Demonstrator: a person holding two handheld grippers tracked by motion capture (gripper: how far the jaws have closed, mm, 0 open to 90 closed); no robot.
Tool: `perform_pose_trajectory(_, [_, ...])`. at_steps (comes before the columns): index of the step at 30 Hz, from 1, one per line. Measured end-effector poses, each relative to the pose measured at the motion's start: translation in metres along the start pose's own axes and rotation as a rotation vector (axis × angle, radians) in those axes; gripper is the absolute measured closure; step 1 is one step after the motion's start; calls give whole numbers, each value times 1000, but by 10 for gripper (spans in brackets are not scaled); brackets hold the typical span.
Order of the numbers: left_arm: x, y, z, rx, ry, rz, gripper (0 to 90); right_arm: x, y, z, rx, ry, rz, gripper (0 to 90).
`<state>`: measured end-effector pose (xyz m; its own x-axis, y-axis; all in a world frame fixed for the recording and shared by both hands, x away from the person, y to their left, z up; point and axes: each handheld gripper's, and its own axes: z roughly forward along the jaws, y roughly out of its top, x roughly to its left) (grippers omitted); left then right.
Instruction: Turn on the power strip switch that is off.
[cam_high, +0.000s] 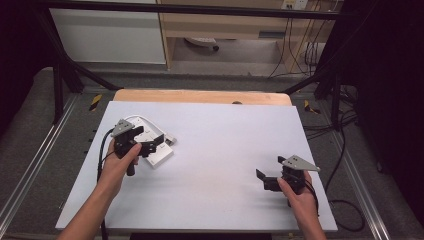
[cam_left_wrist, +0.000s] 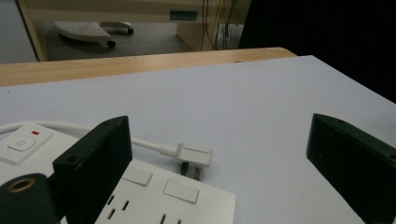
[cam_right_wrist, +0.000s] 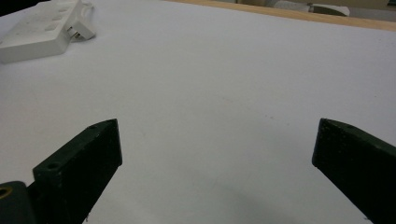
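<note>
White power strip (cam_high: 159, 150) at the left side of the white table (cam_high: 225, 150), with white cord (cam_left_wrist: 70, 127) looped behind and white plug (cam_left_wrist: 194, 156) lying flat just beside the strip's far edge, prongs toward the strip. Plug not inserted: all visible sockets bare.

Left gripper (cam_high: 150, 145) poised low over the strip's near end, jaws spread wide, nothing held. Left jaw above the socket face, right jaw out over bare table. Aimed forward along the strip toward the plug, probably as an approach line for a grasp on plug or strip.

Right gripper (cam_high: 265, 179) well apart at the right side, low over bare table, jaws likewise wide open and empty, pointed left toward the strip. Likely parked clear to leave the work zone free, yet turned ready to assist.

Rocker switch (cam_left_wrist: 21, 142) with red mark at the strip's far end, untouched.
</note>
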<state>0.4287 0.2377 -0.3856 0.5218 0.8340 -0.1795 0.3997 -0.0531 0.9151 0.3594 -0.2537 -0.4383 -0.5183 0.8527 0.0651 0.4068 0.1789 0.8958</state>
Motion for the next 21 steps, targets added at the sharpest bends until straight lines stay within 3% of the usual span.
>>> perform_pose_trajectory(21, [6, -9, -38, -9, -2, -8, 65, 1, 0, 0, 0, -3, -7, 21])
